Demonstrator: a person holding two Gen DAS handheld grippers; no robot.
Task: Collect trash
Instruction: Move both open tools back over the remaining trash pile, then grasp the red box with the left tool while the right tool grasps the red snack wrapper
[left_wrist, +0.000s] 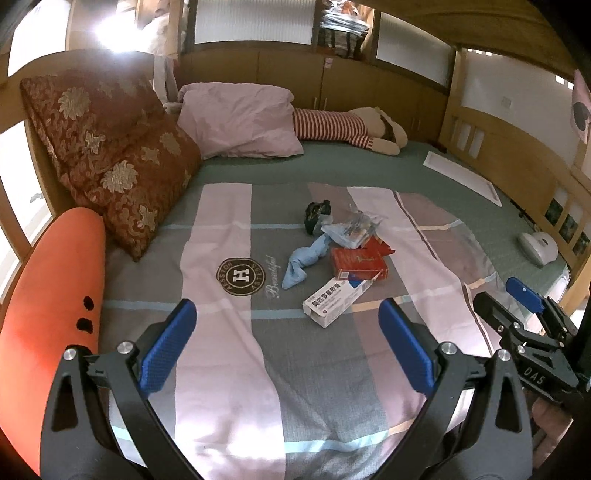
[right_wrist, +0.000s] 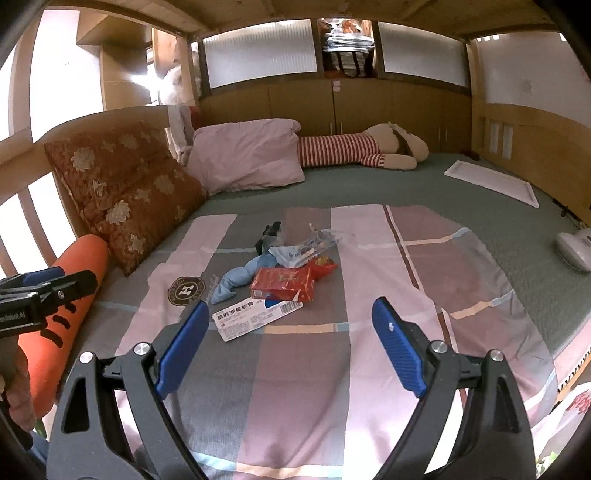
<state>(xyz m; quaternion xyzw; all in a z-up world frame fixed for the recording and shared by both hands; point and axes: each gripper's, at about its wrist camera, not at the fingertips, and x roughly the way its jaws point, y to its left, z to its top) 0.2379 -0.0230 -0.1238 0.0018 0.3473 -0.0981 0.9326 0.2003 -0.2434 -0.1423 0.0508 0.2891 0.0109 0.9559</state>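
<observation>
A small pile of trash lies mid-bed on the patchwork sheet (left_wrist: 229, 229): a white medicine box (left_wrist: 334, 302) (right_wrist: 255, 316), a red carton (left_wrist: 358, 263) (right_wrist: 282, 283), a blue sock-like cloth (left_wrist: 304, 260) (right_wrist: 242, 277), a crumpled clear wrapper (left_wrist: 351, 230) (right_wrist: 304, 251) and a dark crumpled bag (left_wrist: 317, 216) (right_wrist: 271, 232). My left gripper (left_wrist: 288, 317) is open and empty, hovering just short of the white box. My right gripper (right_wrist: 290, 321) is open and empty, also just short of the pile; it shows at the right edge of the left wrist view (left_wrist: 517, 299).
An orange carrot-shaped pillow (left_wrist: 48, 306) and a red floral cushion (left_wrist: 110, 155) lie along the left. A pink pillow (left_wrist: 240, 118) and a striped plush toy (left_wrist: 347, 125) lie at the back. A white flat board (left_wrist: 465, 177) and a white handheld device (left_wrist: 537, 247) sit at the right.
</observation>
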